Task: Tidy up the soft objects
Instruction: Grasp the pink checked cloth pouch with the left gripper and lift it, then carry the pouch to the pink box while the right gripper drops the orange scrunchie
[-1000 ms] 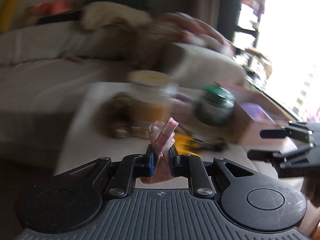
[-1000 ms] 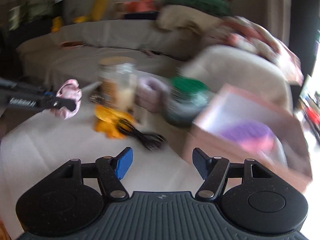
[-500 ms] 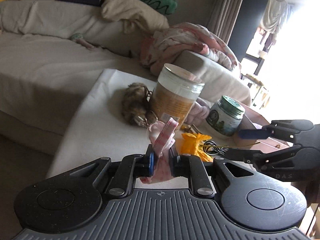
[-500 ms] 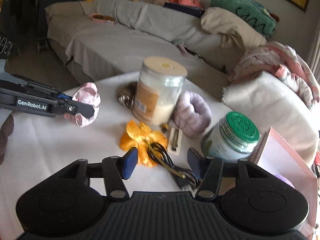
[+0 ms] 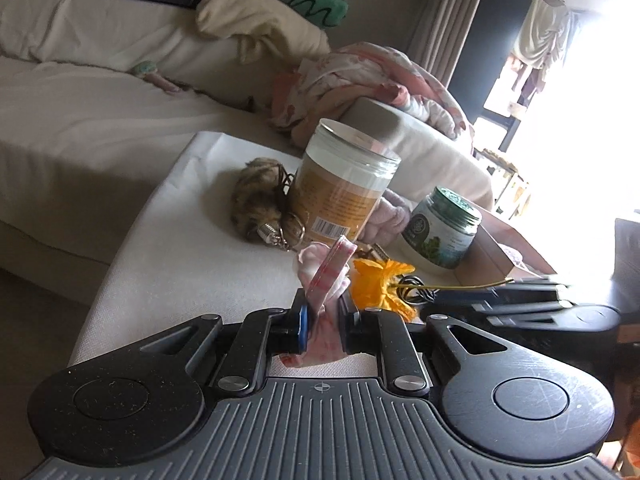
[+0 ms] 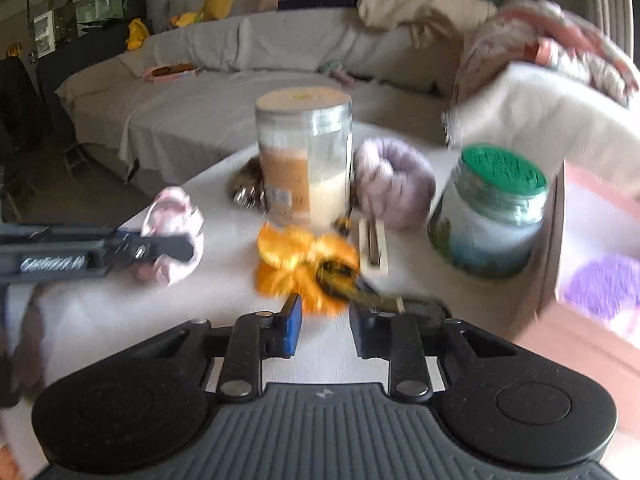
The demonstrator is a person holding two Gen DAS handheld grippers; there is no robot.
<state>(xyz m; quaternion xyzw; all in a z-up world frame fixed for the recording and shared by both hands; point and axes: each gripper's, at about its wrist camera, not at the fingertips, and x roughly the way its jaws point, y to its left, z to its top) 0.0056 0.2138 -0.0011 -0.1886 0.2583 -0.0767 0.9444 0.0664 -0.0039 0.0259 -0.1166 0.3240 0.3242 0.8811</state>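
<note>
My left gripper [image 5: 323, 320] is shut on a pink scrunchie [image 5: 324, 276] and holds it above the white table [image 5: 192, 256]; the scrunchie [image 6: 172, 236] also shows at the left of the right wrist view. My right gripper [image 6: 324, 324] is open, its jaws narrowed, just in front of an orange fabric flower [image 6: 304, 264] that lies on the table. The flower [image 5: 380, 280] also shows in the left wrist view. A lilac scrunchie [image 6: 394, 188] lies behind it. A furry brown keychain pompom [image 5: 260, 200] lies left of the big jar.
A tall clear jar [image 6: 304, 160] and a green-lidded jar [image 6: 492, 216] stand on the table. A black cable [image 6: 340, 276] lies by the flower. A pink box [image 6: 592, 248] with a purple item stands at the right. A grey sofa [image 5: 80, 112] runs behind.
My right gripper has moved down and forward to the orange flower and its jaws have narrowed. My left gripper still holds the pink scrunchie, almost in the same place.
</note>
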